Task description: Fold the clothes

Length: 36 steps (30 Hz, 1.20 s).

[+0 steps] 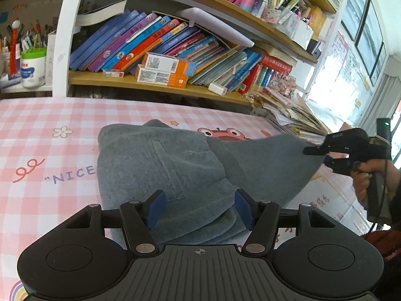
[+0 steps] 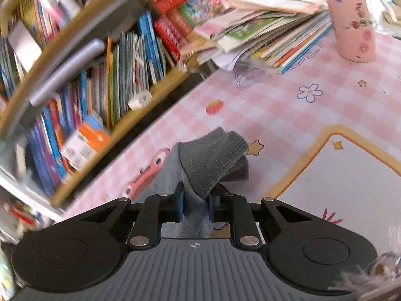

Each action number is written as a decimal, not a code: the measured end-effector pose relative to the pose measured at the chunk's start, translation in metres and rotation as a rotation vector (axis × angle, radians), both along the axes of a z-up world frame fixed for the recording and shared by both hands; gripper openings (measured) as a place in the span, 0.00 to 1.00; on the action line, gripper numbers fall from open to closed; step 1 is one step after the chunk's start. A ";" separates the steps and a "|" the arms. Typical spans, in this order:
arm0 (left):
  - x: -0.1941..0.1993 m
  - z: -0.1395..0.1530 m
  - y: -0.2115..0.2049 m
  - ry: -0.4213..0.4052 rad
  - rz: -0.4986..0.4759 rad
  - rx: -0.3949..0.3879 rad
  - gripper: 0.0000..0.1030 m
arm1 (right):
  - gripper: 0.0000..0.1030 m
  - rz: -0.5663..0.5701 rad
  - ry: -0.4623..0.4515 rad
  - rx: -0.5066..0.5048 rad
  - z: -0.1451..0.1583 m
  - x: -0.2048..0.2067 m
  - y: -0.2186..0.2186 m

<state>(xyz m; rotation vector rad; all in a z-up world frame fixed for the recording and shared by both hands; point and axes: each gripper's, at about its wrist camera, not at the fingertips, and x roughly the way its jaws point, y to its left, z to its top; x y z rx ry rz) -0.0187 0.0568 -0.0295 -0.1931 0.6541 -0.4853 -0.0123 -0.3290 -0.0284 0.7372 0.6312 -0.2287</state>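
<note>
A grey fleece garment (image 1: 163, 170) lies partly folded on the pink checked tablecloth (image 1: 45, 130). My left gripper (image 1: 198, 207) hovers open just above the garment's near edge, with nothing between its blue pads (image 1: 155, 208). At the right of the left wrist view, my right gripper (image 1: 315, 150) holds a stretched part of the garment lifted off the table. The right wrist view shows the right gripper (image 2: 196, 204) shut on the grey garment's ribbed cuff (image 2: 215, 158), which bunches up in front of the jaws.
A wooden bookshelf (image 1: 160, 85) full of books stands behind the table. A pile of booklets and papers (image 2: 275, 35) lies at the table's far right corner, beside a pink bottle (image 2: 351, 17). A person's hand (image 1: 366, 180) grips the right gripper's handle.
</note>
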 end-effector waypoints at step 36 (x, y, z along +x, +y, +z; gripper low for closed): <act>-0.005 0.007 0.023 -0.038 0.112 -0.049 0.60 | 0.16 0.198 -0.077 0.019 0.049 0.009 0.036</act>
